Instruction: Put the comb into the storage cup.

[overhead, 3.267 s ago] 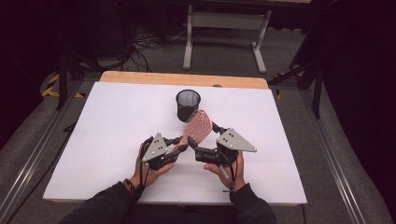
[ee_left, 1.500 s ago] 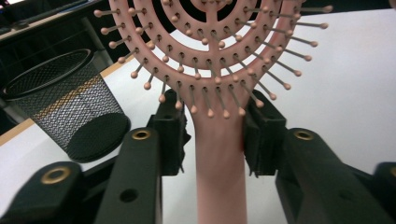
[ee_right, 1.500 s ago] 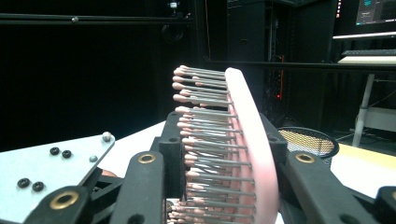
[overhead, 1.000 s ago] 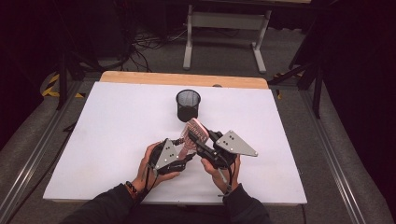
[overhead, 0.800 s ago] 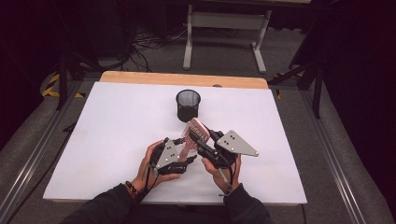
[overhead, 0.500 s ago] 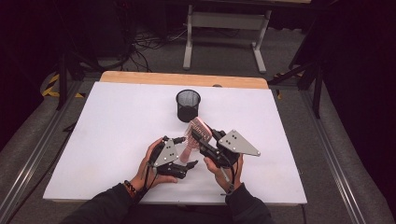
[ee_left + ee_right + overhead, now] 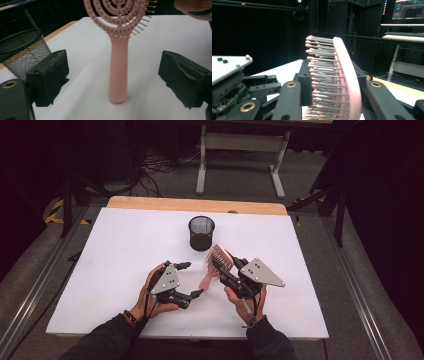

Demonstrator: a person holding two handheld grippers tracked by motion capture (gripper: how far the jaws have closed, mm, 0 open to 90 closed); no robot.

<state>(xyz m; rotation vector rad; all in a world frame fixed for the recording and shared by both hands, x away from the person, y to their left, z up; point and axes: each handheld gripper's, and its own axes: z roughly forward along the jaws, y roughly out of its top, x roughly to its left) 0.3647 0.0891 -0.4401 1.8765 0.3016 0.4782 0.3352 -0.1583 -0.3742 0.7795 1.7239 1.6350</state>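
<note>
Mesh cup [image 7: 201, 233], black wire and round, stands on the white counter [image 7: 115, 245] just behind the action, close to the brush head. Pink hairbrush [image 7: 215, 265], smooth plastic with rows of ball-tipped bristles, is clamped at its oval head by the right gripper [image 7: 225, 270], handle slanting down toward the counter. Left gripper [image 7: 192, 279] has just been opening: its jaws stand wide either side of the handle [image 7: 118, 72], touching nothing.

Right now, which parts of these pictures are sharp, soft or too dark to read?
High view: white table bright, floor around it nearly black. Left gripper view: hairbrush handle fairly sharp, near fingers soft. Right gripper view: bristles crisp, background dim, monitor glowing.
</note>
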